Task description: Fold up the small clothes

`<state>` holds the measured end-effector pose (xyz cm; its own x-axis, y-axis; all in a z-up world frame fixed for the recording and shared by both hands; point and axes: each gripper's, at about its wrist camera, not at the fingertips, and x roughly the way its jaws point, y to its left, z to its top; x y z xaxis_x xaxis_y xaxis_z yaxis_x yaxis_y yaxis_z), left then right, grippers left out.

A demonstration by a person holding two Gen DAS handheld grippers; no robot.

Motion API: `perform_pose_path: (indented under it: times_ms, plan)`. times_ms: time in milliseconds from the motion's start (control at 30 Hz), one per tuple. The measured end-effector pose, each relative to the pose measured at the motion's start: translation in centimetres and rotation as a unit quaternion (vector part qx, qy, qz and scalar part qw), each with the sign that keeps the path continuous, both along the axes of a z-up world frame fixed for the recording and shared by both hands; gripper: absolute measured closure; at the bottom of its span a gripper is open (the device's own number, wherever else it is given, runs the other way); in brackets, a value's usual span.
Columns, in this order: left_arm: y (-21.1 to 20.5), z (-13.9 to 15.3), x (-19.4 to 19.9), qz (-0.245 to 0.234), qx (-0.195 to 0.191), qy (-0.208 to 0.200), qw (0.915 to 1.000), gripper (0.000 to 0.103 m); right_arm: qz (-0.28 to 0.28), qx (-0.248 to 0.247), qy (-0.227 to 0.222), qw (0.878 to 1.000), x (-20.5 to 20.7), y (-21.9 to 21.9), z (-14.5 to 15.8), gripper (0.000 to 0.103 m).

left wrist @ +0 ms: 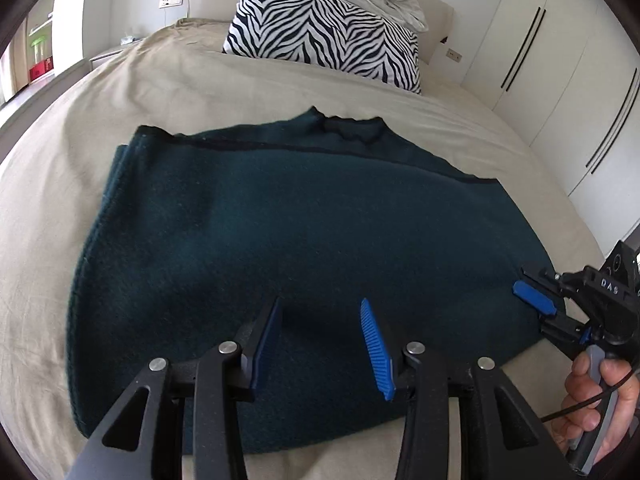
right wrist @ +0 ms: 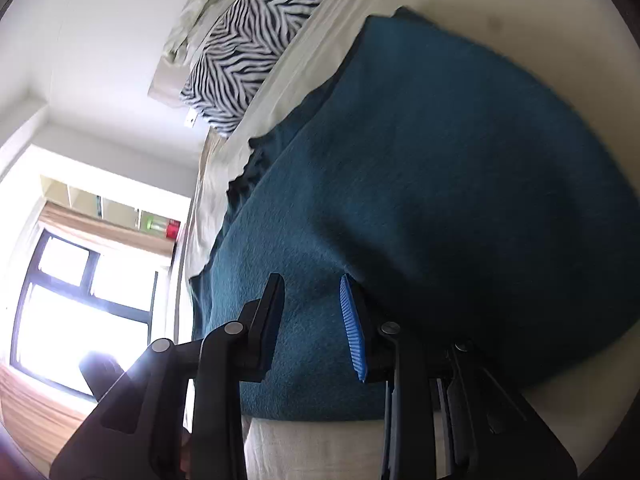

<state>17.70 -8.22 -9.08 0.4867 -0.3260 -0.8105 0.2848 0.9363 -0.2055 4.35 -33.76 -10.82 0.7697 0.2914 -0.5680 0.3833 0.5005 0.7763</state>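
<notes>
While the dark teal garment [left wrist: 280,232] lies spread flat on the bed [left wrist: 132,92], on the near side of the zebra pillow [left wrist: 324,36], I judge it soft, thick and limp, best pinched at the near hem corners. I count one garment, one pillow, two grippers. My left gripper [left wrist: 320,340] hovers parted and empty over the hem; my right gripper [right wrist: 312,320] likewise stands apart, clamping nothing.
</notes>
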Motion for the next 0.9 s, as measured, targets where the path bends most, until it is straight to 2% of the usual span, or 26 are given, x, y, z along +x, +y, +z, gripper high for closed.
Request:
perform_pose_path:
  times_ms: [67,100,233,333,367,400,500,667,700,733,800,900]
  plan:
    - [-1.0,-1.0,-0.6,0.0,0.017,-0.001,0.9999,0.059,-0.03,-0.006,-0.004,1.0,-1.7,-1.1,1.2,0.072]
    - [-1.0,-1.3,-0.8,0.003,0.019,-0.004,0.9998,0.059,-0.024,-0.005,-0.011,1.0,-2.1,-1.0,1.7,0.07]
    - [0.4,-1.3,-0.9,0.015,0.007,-0.005,0.9998,0.065,0.083,0.025,-0.03,0.996,-0.7,3.5,2.1,0.07]
    - [3.3,-1.2,-0.8,0.03,-0.024,0.003,0.9993,0.065,0.149,0.035,-0.018,0.988,1.2,7.4,0.5,0.069]
    - [4.4,-1.3,-0.8,0.035,-0.033,0.005,0.9988,0.069,0.158,0.042,-0.008,0.987,1.7,7.8,-0.3,0.065]
    - [5.5,-1.3,-0.8,0.039,-0.045,0.007,0.9982,0.074,0.154,0.047,0.0,0.987,1.7,7.8,-1.1,0.065]
    - [8.3,-1.4,-1.0,0.053,-0.061,0.007,0.9967,0.078,0.123,0.085,-0.023,0.989,0.6,5.5,-2.0,0.065]
    - [12.4,-1.1,-1.9,0.083,-0.085,0.008,0.9929,0.081,0.026,0.071,-0.037,0.996,-3.9,-1.1,-1.2,0.065]
    - [13.2,-0.6,-2.3,0.102,-0.075,0.001,0.9919,0.072,0.006,0.067,-0.038,0.997,-5.0,-2.3,-0.9,0.065]
    - [14.1,0.0,-2.8,0.115,-0.08,-0.01,0.9901,0.068,-0.012,0.062,-0.041,0.997,-6.3,-3.4,-0.4,0.065]
    - [15.9,1.0,-3.4,0.139,-0.103,-0.022,0.9847,0.052,-0.047,0.039,-0.039,0.997,-8.6,-5.0,0.8,0.064]
    - [17.8,0.8,-2.7,0.161,-0.127,-0.006,0.9788,0.047,-0.057,0.03,-0.047,0.997,-11.2,-5.9,2.4,0.06]
